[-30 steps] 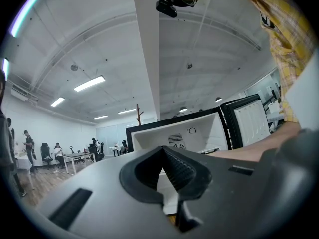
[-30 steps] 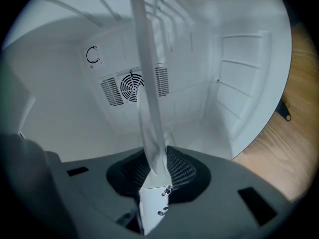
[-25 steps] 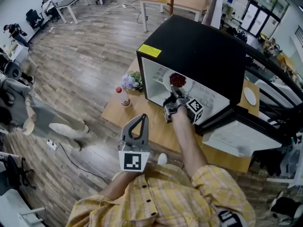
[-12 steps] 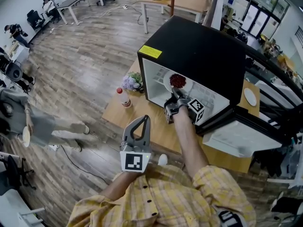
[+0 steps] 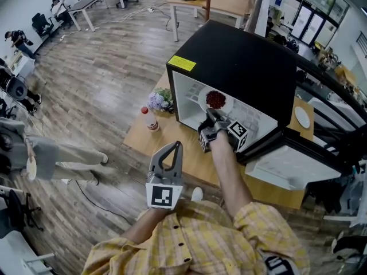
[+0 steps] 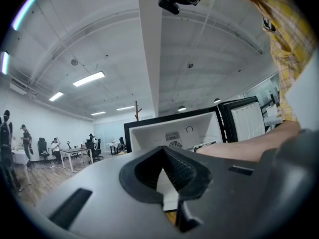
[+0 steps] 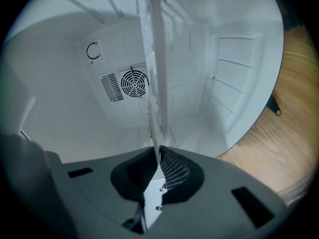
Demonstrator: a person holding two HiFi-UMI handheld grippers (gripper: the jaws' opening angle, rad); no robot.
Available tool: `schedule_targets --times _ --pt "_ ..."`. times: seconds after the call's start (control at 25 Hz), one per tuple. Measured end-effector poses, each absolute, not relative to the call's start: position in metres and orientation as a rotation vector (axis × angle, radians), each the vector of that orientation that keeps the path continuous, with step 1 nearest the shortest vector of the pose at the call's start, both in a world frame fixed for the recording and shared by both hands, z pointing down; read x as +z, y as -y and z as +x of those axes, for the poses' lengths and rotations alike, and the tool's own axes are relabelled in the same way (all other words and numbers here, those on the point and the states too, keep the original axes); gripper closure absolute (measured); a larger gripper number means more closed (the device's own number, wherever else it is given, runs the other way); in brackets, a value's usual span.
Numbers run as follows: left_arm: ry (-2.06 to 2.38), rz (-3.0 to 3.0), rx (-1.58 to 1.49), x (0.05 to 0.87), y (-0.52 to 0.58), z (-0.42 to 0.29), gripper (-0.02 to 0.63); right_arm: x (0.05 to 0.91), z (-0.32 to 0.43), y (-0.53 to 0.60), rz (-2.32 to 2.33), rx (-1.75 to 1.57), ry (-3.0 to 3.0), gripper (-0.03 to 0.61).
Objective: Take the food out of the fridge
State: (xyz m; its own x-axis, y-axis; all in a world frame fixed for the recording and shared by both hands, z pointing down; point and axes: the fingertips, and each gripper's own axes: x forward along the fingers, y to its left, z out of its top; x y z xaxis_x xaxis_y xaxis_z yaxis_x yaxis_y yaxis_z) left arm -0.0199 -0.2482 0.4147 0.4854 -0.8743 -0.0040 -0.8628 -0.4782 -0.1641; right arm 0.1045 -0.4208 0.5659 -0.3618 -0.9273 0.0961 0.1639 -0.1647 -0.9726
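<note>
On the wooden table (image 5: 184,153) stands a black fridge (image 5: 241,62), its white inside open to the person and its door (image 5: 287,166) swung out to the right. The right gripper (image 5: 210,114) reaches through the opening at about a level angle. Its jaws have just been closing and now stand very narrow, pinched on the near rim of a white plate (image 5: 202,98). In the right gripper view the gripper (image 7: 155,154) has that rim running edge-on as a thin white strip (image 7: 157,83) straight out from between the pads. Behind it are the fridge's back wall (image 7: 60,113) and a round fan grille (image 7: 134,83).

The left gripper (image 5: 172,146) is held low in front of the person's checked shirt, over the near edge of the table and well apart from the fridge. In its own view its jaws (image 6: 162,151) are together with nothing between them. The fridge (image 6: 174,128) shows beyond them.

The plate sits inside the fridge, toward its left half. A heap of dark red food (image 5: 215,98) lies on it, just beyond the right gripper's tips. Whether the plate is lifted off its shelf cannot be told.

Left of the fridge, on the table, a bunch of pale flowers (image 5: 157,99) lies next to a small bottle (image 5: 149,118) with a red cap. A second, empty small plate (image 5: 303,117) rests on the table's far right corner.
</note>
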Motion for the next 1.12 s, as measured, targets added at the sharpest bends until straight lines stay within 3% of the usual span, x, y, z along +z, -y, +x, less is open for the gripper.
schedule_targets --times 1.12 --pt "-1.461 -2.624 -0.043 0.409 0.240 -0.012 0.606 0.504 0.089 0.340 -0.899 -1.591 -1.382 0.560"
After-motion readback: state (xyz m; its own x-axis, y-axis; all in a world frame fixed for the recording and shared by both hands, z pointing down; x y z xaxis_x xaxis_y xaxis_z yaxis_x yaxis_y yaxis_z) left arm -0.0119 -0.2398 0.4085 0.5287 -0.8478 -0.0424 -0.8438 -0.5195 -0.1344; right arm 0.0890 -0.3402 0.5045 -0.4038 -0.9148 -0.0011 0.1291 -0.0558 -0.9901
